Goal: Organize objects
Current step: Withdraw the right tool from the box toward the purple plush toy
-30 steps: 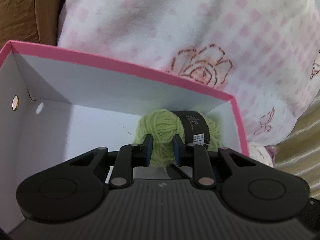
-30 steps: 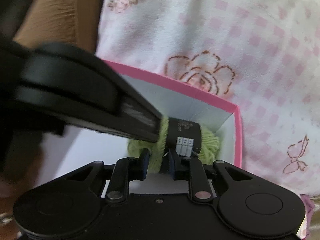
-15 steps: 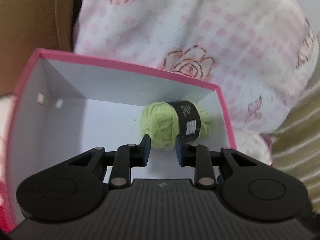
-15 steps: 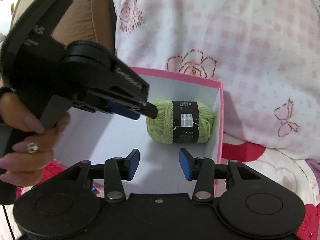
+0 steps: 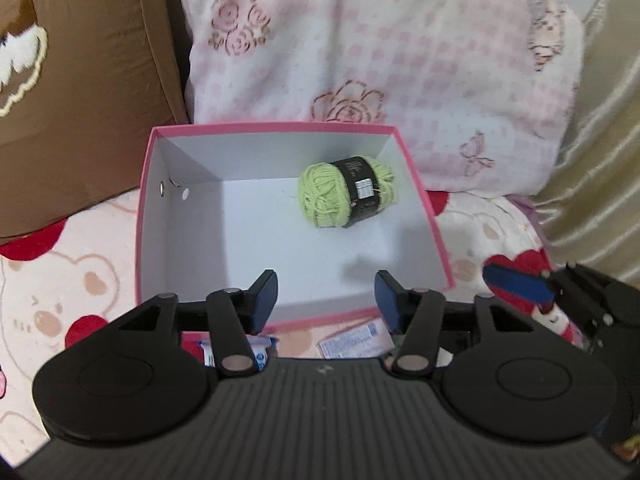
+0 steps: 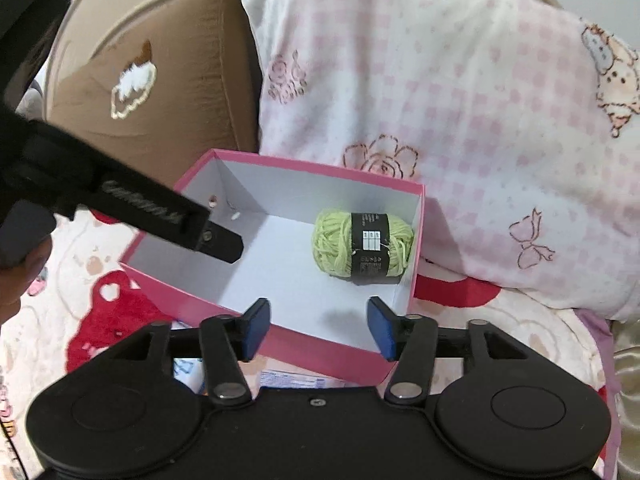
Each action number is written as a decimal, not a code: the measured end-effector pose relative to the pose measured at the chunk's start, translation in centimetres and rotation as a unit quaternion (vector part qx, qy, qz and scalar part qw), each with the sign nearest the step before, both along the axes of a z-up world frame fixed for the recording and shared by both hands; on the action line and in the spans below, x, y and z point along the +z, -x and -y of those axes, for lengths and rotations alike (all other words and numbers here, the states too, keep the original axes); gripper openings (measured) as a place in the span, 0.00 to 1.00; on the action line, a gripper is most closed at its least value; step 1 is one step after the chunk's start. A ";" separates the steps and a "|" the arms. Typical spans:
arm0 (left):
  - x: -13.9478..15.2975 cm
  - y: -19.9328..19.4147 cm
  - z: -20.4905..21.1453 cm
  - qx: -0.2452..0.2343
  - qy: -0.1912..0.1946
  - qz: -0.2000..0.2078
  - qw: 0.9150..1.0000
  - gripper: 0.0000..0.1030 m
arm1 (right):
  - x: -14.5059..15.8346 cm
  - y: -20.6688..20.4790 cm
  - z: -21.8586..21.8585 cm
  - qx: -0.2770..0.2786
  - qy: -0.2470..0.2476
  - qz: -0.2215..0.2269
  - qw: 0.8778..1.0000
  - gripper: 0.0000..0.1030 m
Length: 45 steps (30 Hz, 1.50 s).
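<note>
Yarn: a light green ball of yarn (image 5: 347, 195) with a black paper band around its middle lies on its side on the white floor of the box, in the far right corner, close to the back and right walls; nothing touches it.
Box: an open pink box (image 5: 436, 236) with a white inside sits on the bedspread; two small holes show in its left wall; the yarn is the only thing in it.
Left gripper: the left gripper (image 5: 326, 294) hangs above the near edge of the box, well apart from the yarn; its jaws have just been opening and stand apart with nothing between them.
Right gripper: the right gripper (image 6: 318, 326) hangs over the near right part of the box; its jaws have just been opening and stand wide with nothing between them.
Near items: small white and blue packets (image 5: 352, 338) lie on the bedspread just in front of the box, partly hidden by the grippers.
Bedding: a pink checked pillow (image 5: 400, 60) with rose prints leans behind the box, a brown cushion (image 5: 80, 92) to its left; the bedspread (image 5: 60, 280) has red hearts and bears.
Hand: part of a hand (image 6: 20, 272) shows at the left edge of the right wrist view.
</note>
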<state>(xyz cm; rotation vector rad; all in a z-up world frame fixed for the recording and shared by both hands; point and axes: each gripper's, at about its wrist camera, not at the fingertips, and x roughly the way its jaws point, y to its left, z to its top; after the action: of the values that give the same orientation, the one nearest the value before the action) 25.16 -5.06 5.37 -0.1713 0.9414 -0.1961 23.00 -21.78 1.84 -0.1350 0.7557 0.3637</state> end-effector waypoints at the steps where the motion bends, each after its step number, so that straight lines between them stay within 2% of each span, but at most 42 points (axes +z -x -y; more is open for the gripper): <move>1: 0.4 0.5 0.1 -0.007 -0.002 0.004 1.000 0.56 | 0.6 0.6 0.1 0.001 -0.004 0.003 1.000 0.74; 2: 0.9 1.1 0.2 -0.019 -0.006 0.009 1.000 0.58 | 1.2 1.1 0.3 0.004 -0.008 0.007 1.000 0.77; 4: 1.4 1.9 0.1 -0.039 -0.010 0.013 0.999 0.59 | 1.4 1.9 0.5 0.019 -0.011 0.018 1.000 0.77; 9: 2.0 3.3 -0.7 -0.033 -0.018 0.007 0.999 0.62 | 2.8 3.7 0.4 0.037 -0.002 0.038 0.999 0.83; 11: 2.2 4.0 -1.0 -0.032 -0.020 0.009 0.999 0.65 | 3.0 4.0 0.3 0.029 -0.004 0.037 0.999 0.93; 12: 2.4 4.4 -1.2 -0.031 -0.022 0.011 0.999 0.65 | 3.0 4.0 0.4 0.025 -0.011 0.037 0.999 0.94; 15: 2.8 5.6 -1.5 -0.035 -0.019 0.013 0.999 0.66 | 3.3 4.3 0.7 0.014 -0.029 0.039 0.999 0.94; 18: 3.0 6.6 -2.2 -0.035 0.001 0.009 0.999 0.69 | 3.2 4.5 1.0 0.010 -0.033 0.039 0.999 0.94; 22: 3.3 8.2 -2.2 -0.049 -0.013 0.032 0.998 0.80 | 3.3 5.4 1.5 0.012 -0.034 0.035 0.999 0.94; 27: 2.9 9.5 -2.3 -0.065 -0.014 0.022 0.998 0.81 | 3.5 7.2 1.6 0.043 -0.030 0.026 0.998 0.94; 30: 2.8 10.2 -2.7 -0.049 -0.011 0.025 0.998 0.81 | 3.5 8.2 1.4 0.070 -0.029 0.024 0.997 0.94; 34: 2.6 11.3 -2.9 -0.046 -0.015 0.036 0.998 0.87 | 3.7 9.6 1.0 0.095 -0.026 0.031 0.995 0.94; 40: 0.7 12.0 -2.8 -0.049 -0.010 0.026 0.998 0.90 | 2.4 11.1 0.8 0.107 -0.065 0.018 0.992 0.94; 45: -0.9 13.0 -2.8 -0.046 -0.004 0.032 0.998 0.90 | 0.2 11.7 0.3 0.116 -0.102 -0.021 0.988 0.93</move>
<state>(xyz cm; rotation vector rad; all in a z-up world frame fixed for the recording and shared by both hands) 12.17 -2.29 4.44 -0.1144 0.8861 -0.2805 11.26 -22.10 2.04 -0.0215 0.7414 0.6638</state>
